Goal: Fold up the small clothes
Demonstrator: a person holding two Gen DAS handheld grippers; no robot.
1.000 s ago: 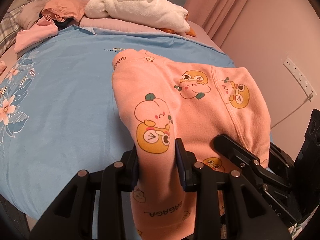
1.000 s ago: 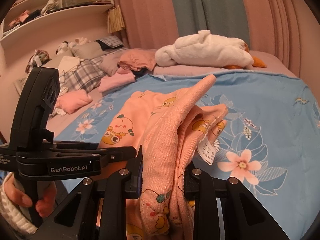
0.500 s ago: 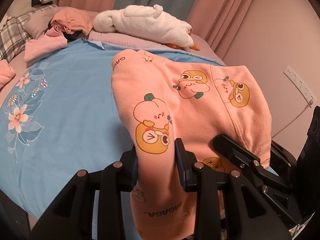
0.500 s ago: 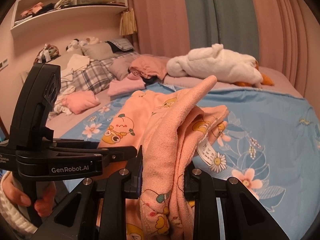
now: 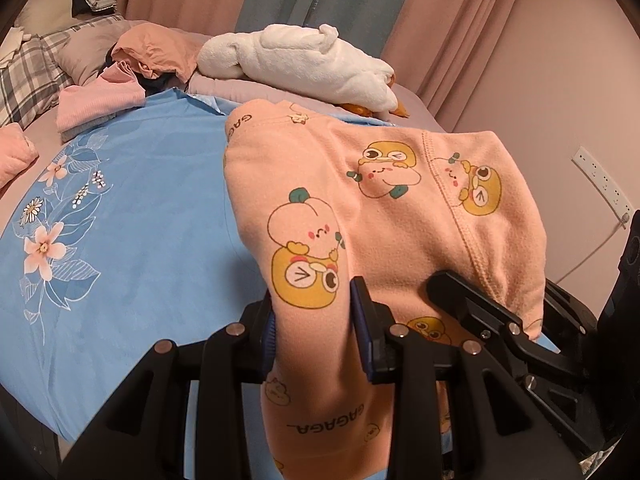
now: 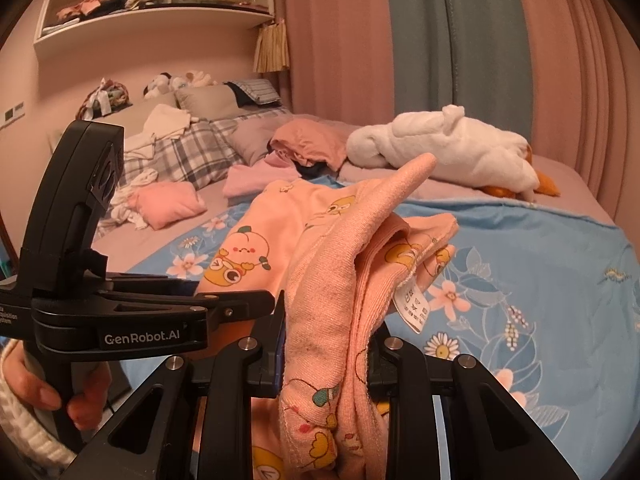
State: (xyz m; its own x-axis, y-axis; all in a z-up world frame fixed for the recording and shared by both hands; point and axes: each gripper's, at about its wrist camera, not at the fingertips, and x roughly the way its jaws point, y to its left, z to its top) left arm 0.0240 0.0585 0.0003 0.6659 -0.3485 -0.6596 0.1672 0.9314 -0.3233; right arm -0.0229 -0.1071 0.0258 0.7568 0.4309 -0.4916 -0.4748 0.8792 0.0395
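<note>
Your left gripper (image 5: 314, 320) and right gripper (image 6: 326, 344) each clamp the peach cartoon-print pants (image 5: 400, 208) — bunched, draped over the bed (image 5: 140, 208).

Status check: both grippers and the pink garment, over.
Left gripper shut on pink garment. Right gripper shut on its bunched edge, care tag hanging. Garment lifted over blue blanket; nothing in the way.

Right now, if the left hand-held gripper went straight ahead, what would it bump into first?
The left hand-held gripper is shut on the peach cartoon-print pants, so it would just push them along. Beyond them, probably the white plush goose, though depth is hard to judge.
</note>
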